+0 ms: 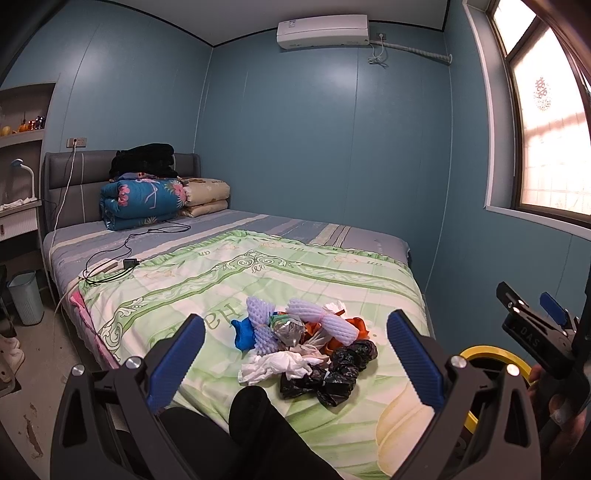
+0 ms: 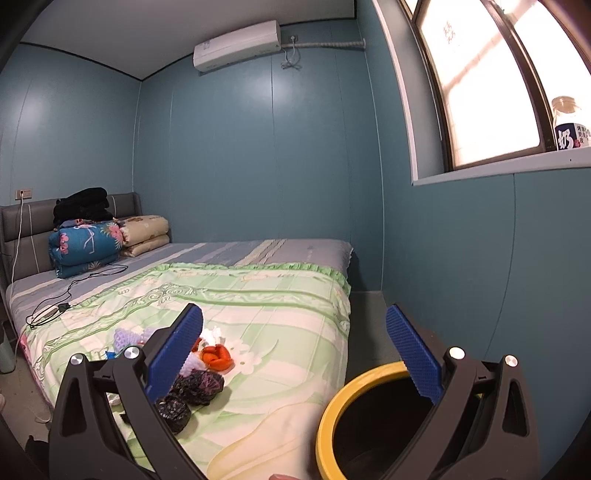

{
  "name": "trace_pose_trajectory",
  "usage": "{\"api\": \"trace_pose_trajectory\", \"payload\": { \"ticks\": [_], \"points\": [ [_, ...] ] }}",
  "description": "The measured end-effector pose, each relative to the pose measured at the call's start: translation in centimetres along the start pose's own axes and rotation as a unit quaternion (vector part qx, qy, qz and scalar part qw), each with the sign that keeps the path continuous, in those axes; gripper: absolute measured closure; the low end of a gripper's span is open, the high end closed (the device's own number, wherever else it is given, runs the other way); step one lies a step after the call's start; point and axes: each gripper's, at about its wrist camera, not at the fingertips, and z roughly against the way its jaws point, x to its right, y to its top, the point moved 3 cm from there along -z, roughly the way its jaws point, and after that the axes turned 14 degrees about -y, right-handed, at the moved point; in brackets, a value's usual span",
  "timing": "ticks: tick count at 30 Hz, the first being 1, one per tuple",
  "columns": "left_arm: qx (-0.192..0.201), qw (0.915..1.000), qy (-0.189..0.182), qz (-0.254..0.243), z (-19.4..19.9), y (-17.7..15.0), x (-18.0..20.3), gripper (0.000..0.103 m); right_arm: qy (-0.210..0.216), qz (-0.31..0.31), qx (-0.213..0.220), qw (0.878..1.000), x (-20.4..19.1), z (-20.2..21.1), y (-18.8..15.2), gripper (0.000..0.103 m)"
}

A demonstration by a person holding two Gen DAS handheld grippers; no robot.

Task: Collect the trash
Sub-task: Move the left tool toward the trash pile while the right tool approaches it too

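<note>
The left hand-held gripper hovers low over the near end of the bed, its blue-padded fingers spread wide and holding nothing. The right hand-held gripper is likewise spread apart and empty; in the left wrist view it shows at the right edge, above a bin with a yellow rim. That bin stands just beside the bed's right side, its dark inside open to view, and the right gripper's right finger hangs over its rim.

Between the left gripper's fingers lies the pile of trash on the green quilt, near the foot of the bed. Closest is a crumpled black plastic bag, touching a wad of white paper. Just behind them sit a crinkled foil wrapper, two pale purple foam fruit nets, a blue scrap and an orange piece.

Farther up the bed, black cables and a charger lie at the quilt's far left corner. Folded quilts are stacked against the grey headboard, with dark clothing on top. On the floor to the left stands a pale blue basket. An air conditioner hangs high on the blue wall, and a window is to the right.
</note>
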Motion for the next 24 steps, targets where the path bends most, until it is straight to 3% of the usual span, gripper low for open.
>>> {"api": "trace_pose_trajectory", "payload": {
  "ticks": [3,6,9,14,19,24],
  "points": [
    [0.005,0.9999,-0.005,0.009,-0.1,0.5,-0.7,0.008,0.0,0.021,0.019,1.0,-0.6,-0.5,0.0,0.008],
    [0.011,0.9999,-0.009,0.002,-0.4,1.3,-1.5,0.008,0.029,0.033,0.003,0.999,-1.2,-1.5,0.0,0.008],
    [-0.013,0.9996,-0.025,-0.002,-1.7,1.8,-2.6,0.008,0.078,0.02,-0.025,0.996,-1.7,-2.9,0.3,0.008],
    [-0.062,0.9966,-0.055,-0.004,-4.4,1.2,-4.6,0.008,0.118,0.049,-0.047,0.991,-4.2,-4.8,0.5,0.008],
    [-0.125,0.9894,-0.072,-0.015,-7.8,-1.1,-6.2,0.008,0.166,0.108,-0.08,0.977,-7.8,-7.6,-0.4,0.008],
    [-0.185,0.9778,-0.097,-0.013,-11.0,-3.9,-7.8,0.008,0.239,0.164,-0.114,0.95,-11.5,-10.1,-1.8,0.008]
  ]
}}
